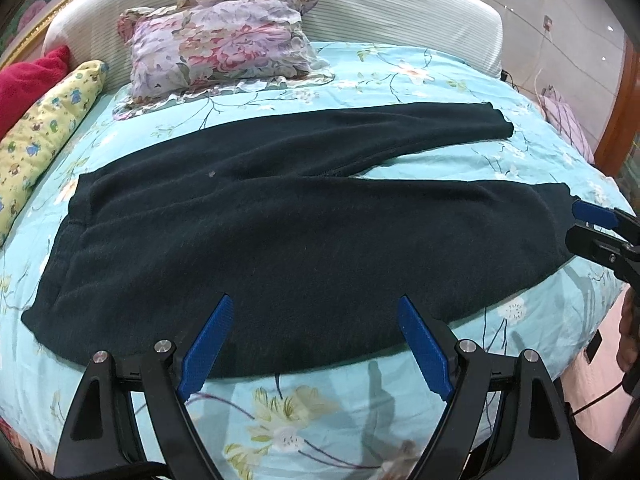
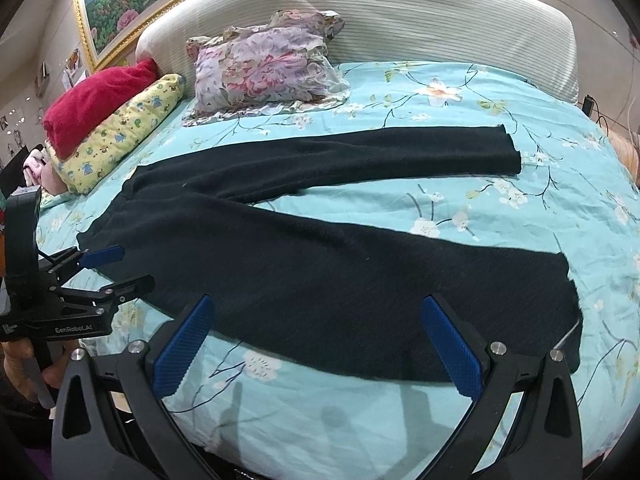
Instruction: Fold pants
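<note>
Dark pants (image 1: 260, 232) lie spread flat on the turquoise floral bedspread (image 1: 320, 408), waistband at the left, two legs splayed apart to the right. They also show in the right wrist view (image 2: 320, 276). My left gripper (image 1: 314, 312) is open, its blue pads over the near edge of the pants' seat. My right gripper (image 2: 316, 312) is open over the near leg, close to its cuff. The right gripper shows in the left wrist view (image 1: 592, 228) beside the near cuff. The left gripper shows in the right wrist view (image 2: 112, 268) by the waistband.
A floral pillow (image 1: 220, 44) lies at the head of the bed. A yellow patterned bolster (image 1: 44, 124) and a red cushion (image 2: 96, 100) lie at the left. A white padded headboard (image 2: 400, 12) stands behind. The bed's near edge (image 2: 360, 440) drops off below the grippers.
</note>
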### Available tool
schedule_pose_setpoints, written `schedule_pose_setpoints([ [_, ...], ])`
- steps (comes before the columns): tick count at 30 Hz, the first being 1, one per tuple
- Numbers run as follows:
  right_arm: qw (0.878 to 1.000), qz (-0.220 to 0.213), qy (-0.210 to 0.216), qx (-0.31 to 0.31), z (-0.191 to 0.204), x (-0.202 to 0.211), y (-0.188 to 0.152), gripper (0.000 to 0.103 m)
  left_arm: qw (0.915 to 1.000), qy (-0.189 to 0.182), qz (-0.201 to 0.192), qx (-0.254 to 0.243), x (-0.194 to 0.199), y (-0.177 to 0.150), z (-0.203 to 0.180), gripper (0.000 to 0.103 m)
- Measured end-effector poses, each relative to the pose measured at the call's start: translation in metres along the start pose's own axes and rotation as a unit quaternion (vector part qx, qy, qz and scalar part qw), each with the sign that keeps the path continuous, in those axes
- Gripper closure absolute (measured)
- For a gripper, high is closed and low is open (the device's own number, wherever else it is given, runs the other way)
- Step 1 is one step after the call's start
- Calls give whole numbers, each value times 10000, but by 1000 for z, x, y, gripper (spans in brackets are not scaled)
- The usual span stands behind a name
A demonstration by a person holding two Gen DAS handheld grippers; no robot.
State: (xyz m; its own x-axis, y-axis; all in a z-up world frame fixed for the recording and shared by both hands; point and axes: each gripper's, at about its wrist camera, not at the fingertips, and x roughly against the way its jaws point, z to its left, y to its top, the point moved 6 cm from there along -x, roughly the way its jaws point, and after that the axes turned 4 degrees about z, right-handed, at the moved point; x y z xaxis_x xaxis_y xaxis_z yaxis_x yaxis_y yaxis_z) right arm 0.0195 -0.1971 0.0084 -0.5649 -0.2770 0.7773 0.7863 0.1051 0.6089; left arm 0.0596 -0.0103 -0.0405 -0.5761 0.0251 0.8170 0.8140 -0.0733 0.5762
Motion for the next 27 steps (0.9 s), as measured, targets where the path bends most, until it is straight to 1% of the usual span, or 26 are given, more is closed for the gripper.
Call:
schedule_pose_setpoints([
  [3,9999,-105,2,-49,-12,-1,9,0,10000,-39,15,-68,-4,11,0,18],
  [6,9998,-121,71,-122,-24,-1,21,0,9998,-12,-36,-205,-7,26,-1,18],
  [10,9997,-119,108,-189,-39,-3,39,0,9995,-134,-57,-264,-12,46,-1,18],
  [12,9998,-138,29,-146,-48,-5,50,0,9993,-186,-44,-306,-16,57,1,18],
  [15,9996,-180,94,-181,-66,-9,69,0,9987,-217,59,-448,-26,76,2,18],
  [18,9995,-122,145,-260,-82,-14,83,0,9980,-262,136,-556,-36,95,4,18],
  [24,9995,-91,18,-287,-118,-23,115,0,9962,-327,210,-783,-61,139,8,18],
  [27,9994,-53,-163,-298,-140,-30,133,0,9948,-391,270,-902,-76,159,9,18],
])
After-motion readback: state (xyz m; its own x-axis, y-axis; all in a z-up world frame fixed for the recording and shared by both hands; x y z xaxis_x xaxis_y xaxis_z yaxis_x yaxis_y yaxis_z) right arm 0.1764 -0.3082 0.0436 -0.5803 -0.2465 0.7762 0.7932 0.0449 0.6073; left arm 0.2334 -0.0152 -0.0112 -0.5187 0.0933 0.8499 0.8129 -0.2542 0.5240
